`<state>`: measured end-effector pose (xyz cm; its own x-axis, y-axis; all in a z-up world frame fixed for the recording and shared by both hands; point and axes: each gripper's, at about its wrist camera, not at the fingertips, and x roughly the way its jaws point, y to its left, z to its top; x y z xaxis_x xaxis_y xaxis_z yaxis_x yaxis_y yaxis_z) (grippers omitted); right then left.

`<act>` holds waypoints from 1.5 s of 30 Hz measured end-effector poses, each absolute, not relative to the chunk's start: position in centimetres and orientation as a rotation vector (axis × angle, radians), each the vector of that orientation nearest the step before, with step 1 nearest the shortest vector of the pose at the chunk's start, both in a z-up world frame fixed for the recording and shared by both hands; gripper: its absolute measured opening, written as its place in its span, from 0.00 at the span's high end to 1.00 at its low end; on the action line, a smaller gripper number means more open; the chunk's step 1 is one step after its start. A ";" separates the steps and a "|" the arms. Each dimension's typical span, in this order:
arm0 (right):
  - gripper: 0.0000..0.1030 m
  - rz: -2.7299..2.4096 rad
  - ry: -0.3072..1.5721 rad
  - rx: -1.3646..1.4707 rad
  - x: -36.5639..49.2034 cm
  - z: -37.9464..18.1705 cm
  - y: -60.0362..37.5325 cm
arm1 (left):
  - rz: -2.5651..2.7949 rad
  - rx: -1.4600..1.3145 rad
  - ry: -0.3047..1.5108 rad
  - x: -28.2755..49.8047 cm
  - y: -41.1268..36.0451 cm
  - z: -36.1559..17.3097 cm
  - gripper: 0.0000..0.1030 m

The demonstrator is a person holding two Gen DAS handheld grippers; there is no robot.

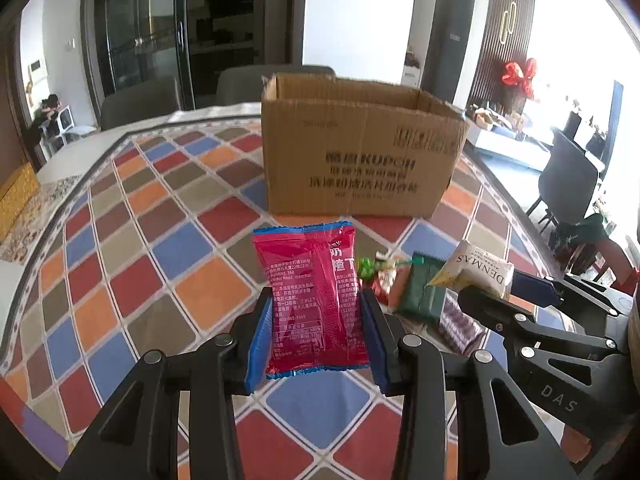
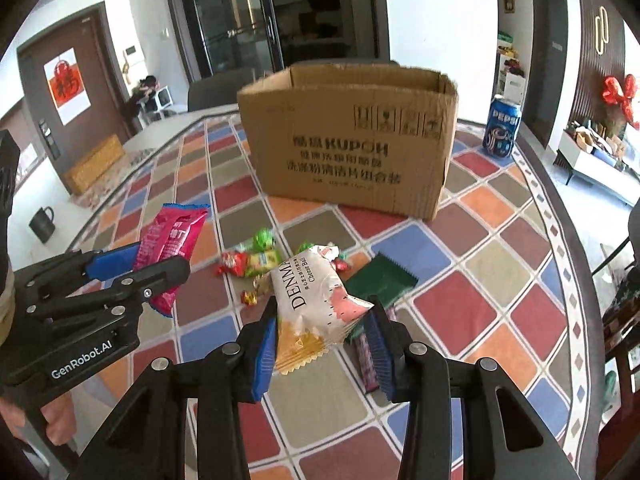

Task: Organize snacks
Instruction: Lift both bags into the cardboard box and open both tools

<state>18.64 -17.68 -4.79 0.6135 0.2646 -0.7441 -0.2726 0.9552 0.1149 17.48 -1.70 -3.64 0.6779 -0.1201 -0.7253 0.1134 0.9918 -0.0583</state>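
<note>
Holding a light, crinkly pink bag (image 1: 312,296), the left claw (image 1: 316,332) pinches its middle; the right claw (image 2: 324,344) squeezes a soft white bag (image 2: 316,304) — both above the table (image 2: 496,264), near the box (image 2: 352,140).

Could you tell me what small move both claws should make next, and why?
Probably carry both packets forward over the open cardboard box before letting go. The left claw is shut on the pink snack packet, the right claw on the white Denmas packet; both are clear of the tablecloth, and the box stands just ahead.
</note>
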 end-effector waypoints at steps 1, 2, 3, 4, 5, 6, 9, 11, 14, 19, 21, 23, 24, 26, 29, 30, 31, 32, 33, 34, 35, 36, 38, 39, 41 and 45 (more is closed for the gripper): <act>0.59 0.310 0.847 -0.004 18.8 -4.5 -17.7 | -0.132 -0.008 0.809 17.6 -1.7 -3.5 0.60; 0.59 0.309 0.838 0.001 18.9 -4.2 -17.8 | -0.132 -0.006 0.801 17.7 -1.7 -3.2 0.60; 0.59 0.306 0.828 0.005 19.2 -3.9 -17.8 | -0.130 0.000 0.788 18.0 -1.8 -2.8 0.60; 0.59 0.304 0.819 0.008 19.3 -3.6 -17.8 | -0.129 0.002 0.780 18.2 -1.8 -2.5 0.60; 0.59 0.302 0.809 0.012 19.5 -3.3 -17.9 | -0.129 0.004 0.770 18.4 -1.8 -2.2 0.60; 0.59 0.298 0.800 0.014 19.7 -3.0 -17.9 | -0.129 0.010 0.757 18.7 -1.9 -1.8 0.60; 0.59 0.288 0.772 0.029 20.3 -2.1 -18.2 | -0.131 0.027 0.720 19.4 -2.1 -0.5 0.60; 0.59 0.281 0.750 0.037 20.7 -1.3 -18.3 | -0.133 0.030 0.697 19.8 -2.2 0.3 0.60; 0.59 0.273 0.717 0.045 21.4 -0.2 -18.4 | -0.135 0.044 0.655 20.7 -2.5 1.6 0.60; 0.59 0.263 0.669 0.052 22.8 1.5 -18.6 | -0.139 0.056 0.608 22.3 -2.9 3.4 0.60; 0.59 0.260 0.653 0.055 23.5 2.1 -18.6 | -0.143 0.060 0.597 23.0 -3.1 4.0 0.60; 0.59 0.254 0.637 0.060 24.2 2.7 -18.8 | -0.142 0.072 0.583 23.6 -3.4 4.5 0.60; 0.59 0.253 0.630 0.062 24.5 3.0 -18.8 | -0.141 0.078 0.577 24.0 -3.5 4.7 0.60; 0.59 0.247 0.619 0.066 25.3 3.5 -18.9 | -0.140 0.083 0.571 24.9 -3.8 5.0 0.60; 0.59 0.239 0.605 0.061 26.5 4.1 -18.9 | -0.139 0.088 0.568 26.1 -4.0 5.2 0.60; 0.59 0.238 0.601 0.060 26.9 4.3 -18.9 | -0.137 0.091 0.566 26.7 -4.0 5.2 0.60; 0.59 0.235 0.598 0.057 27.3 4.5 -18.9 | -0.136 0.092 0.566 27.2 -4.0 5.2 0.60; 0.59 0.230 0.596 0.055 27.7 4.7 -18.9 | -0.135 0.093 0.567 27.5 -4.1 5.3 0.60; 0.59 0.227 0.592 0.052 28.1 4.8 -19.0 | -0.133 0.093 0.569 28.2 -4.1 5.3 0.60; 0.59 0.222 0.590 0.047 28.6 4.9 -18.9 | -0.132 0.097 0.568 28.6 -4.1 5.3 0.60; 0.59 0.216 0.588 0.043 28.9 5.0 -18.9 | -0.131 0.109 0.566 29.2 -4.3 5.2 0.60; 0.59 0.211 0.586 0.039 29.4 5.1 -18.9 | -0.131 0.117 0.568 29.7 -4.3 5.1 0.60; 0.59 0.204 0.592 0.034 30.1 5.2 -18.8 | -0.141 0.117 0.568 30.6 -4.3 5.0 0.60; 0.59 0.202 0.591 0.032 30.5 5.2 -18.8 | -0.139 0.122 0.572 31.3 -4.4 4.9 0.60; 0.59 0.191 0.596 0.023 31.3 5.3 -18.8 | -0.141 0.118 0.575 32.1 -4.4 4.9 0.60; 0.59 0.180 0.612 0.016 33.0 5.1 -18.8 | -0.159 0.095 0.614 34.5 -4.1 4.5 0.60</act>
